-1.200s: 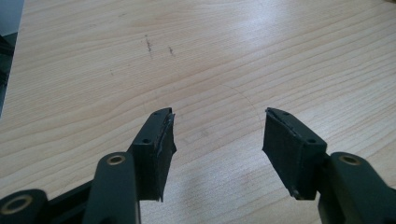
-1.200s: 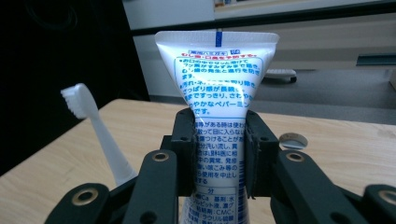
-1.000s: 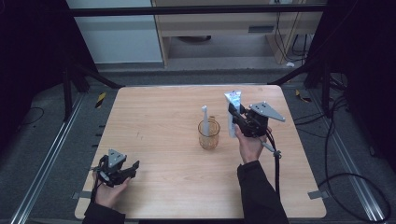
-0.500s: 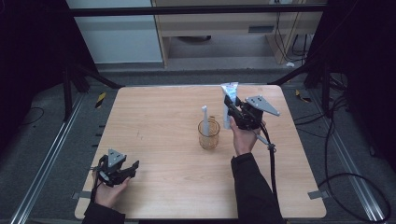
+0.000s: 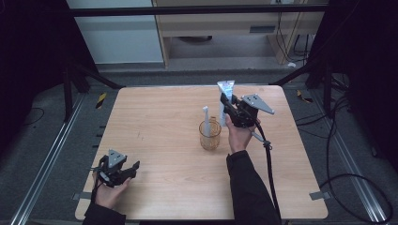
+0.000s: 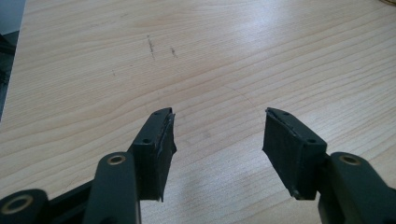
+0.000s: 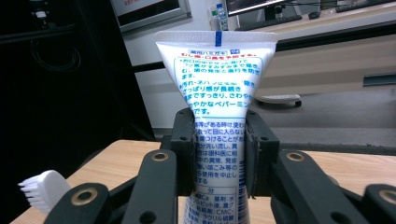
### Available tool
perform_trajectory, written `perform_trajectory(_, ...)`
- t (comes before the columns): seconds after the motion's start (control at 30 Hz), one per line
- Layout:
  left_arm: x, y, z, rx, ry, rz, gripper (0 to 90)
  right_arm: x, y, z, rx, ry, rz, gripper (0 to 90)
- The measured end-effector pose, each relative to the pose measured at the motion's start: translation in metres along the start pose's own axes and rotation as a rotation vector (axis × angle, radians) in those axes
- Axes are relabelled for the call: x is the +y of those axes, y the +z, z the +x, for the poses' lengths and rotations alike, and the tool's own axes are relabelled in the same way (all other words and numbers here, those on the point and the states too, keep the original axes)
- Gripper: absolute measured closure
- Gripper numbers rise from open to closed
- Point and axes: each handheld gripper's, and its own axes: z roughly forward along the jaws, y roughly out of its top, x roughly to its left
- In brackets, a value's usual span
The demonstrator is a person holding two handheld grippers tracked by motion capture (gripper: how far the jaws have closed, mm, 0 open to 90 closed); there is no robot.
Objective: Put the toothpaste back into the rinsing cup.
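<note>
The toothpaste tube (image 7: 215, 116) stands upright, crimped end up, clamped between the right gripper's (image 5: 233, 108) jaws, just right of the amber cup (image 5: 210, 135) holding a toothbrush (image 5: 206, 120). At the tabletop's (image 5: 159, 117) near-left corner, the left gripper (image 6: 217, 140) has wide, empty jaws.

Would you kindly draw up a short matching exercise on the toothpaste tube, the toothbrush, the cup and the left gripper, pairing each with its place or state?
Things:
1. toothpaste tube
2. toothbrush
3. cup
4. left gripper

States:
A. open above bare table
B. standing in the cup
C. clamped upright in the right gripper
D. amber, standing mid-table

Pairs: 1-C, 2-B, 3-D, 4-A
</note>
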Motion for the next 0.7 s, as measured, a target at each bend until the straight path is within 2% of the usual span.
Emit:
perform_trajectory(0.4, 0.000, 0.000, 0.001, -0.001, -0.002, 0.001, 42.6, -0.012, 0.016, 0.006, 0.026, 0.016, 0.015, 69.6)
perform_trajectory(0.7, 0.000, 0.000, 0.002, 0.001, -0.003, 0.001, 42.7, -0.022, 0.026, 0.011, 0.032, 0.014, 0.047, 69.4)
